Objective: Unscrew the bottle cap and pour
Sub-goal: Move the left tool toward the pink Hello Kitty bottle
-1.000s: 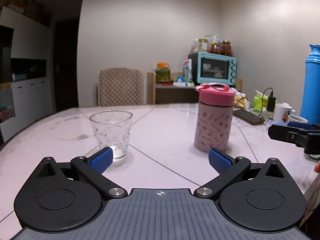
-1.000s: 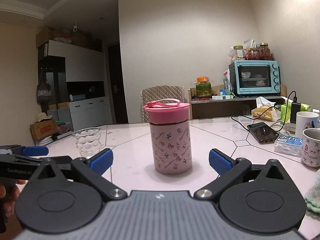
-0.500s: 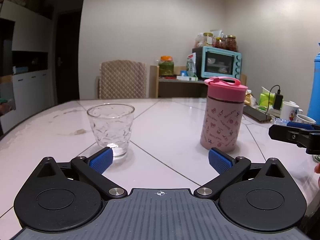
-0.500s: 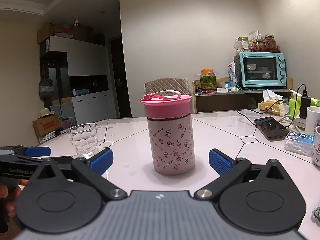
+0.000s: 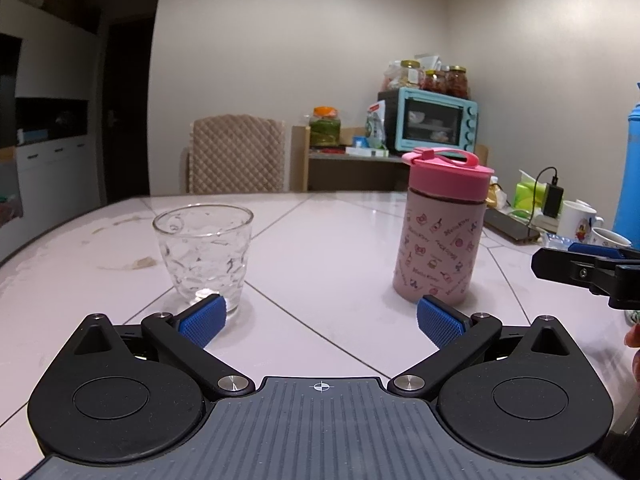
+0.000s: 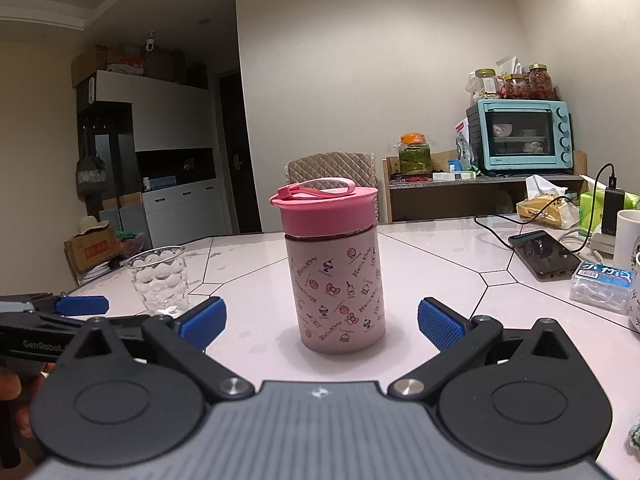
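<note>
A pink patterned bottle with a pink screw cap stands upright on the white table. An empty clear glass stands to its left. My left gripper is open and empty, between glass and bottle, short of both. In the right wrist view the bottle stands centred just ahead of my open, empty right gripper, cap closed, with the glass at left. Each gripper shows at the edge of the other's view.
On the table's right side lie a phone on a charging cable, mugs, a blue thermos and a small plastic box. A chair stands at the far edge, a shelf with a teal oven behind.
Both grippers have moved closer to the table objects; the bottle and glass look larger. The bottle is more centred between the right gripper's fingers. Both grippers stay open.
</note>
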A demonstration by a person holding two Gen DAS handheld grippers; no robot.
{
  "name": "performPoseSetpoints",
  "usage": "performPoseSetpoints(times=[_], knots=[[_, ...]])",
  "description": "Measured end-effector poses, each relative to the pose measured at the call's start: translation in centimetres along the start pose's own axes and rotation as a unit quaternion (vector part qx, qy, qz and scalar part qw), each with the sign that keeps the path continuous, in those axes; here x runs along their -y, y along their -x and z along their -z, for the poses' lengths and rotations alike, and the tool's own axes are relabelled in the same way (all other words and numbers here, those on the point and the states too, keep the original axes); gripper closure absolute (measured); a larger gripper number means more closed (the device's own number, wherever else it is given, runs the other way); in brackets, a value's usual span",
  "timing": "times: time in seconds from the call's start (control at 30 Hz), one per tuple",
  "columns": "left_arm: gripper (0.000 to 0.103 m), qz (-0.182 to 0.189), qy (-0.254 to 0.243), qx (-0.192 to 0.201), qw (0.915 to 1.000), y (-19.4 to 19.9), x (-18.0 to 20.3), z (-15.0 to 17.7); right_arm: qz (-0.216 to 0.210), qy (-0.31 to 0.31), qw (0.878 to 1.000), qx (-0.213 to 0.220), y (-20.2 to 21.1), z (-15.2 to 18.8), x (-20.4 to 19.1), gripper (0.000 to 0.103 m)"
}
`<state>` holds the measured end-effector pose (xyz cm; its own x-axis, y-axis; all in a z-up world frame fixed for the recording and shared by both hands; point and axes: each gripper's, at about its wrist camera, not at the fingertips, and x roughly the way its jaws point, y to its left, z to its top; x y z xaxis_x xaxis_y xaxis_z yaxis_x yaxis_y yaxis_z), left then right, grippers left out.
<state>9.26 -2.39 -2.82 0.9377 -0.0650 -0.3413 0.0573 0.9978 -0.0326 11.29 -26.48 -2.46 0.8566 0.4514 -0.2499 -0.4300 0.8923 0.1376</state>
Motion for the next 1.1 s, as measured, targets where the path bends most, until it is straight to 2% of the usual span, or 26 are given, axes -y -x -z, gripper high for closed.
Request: performPoseSetpoints(times=[0.6,1.1], knots=[[0.000,0.017,-0.014,-0.006,0.9997,-1.1,1.2,-0.3,-0.004,-0.005,1.000,-0.002,-0.5,0.0,1.0,0.000],[0.000,0.041,-0.035,-0.006,0.9985,-3.2,2.3,-1.3,-0.009,0.002,1.000,0.009,-1.1,-1.3,1.6,0.000]])
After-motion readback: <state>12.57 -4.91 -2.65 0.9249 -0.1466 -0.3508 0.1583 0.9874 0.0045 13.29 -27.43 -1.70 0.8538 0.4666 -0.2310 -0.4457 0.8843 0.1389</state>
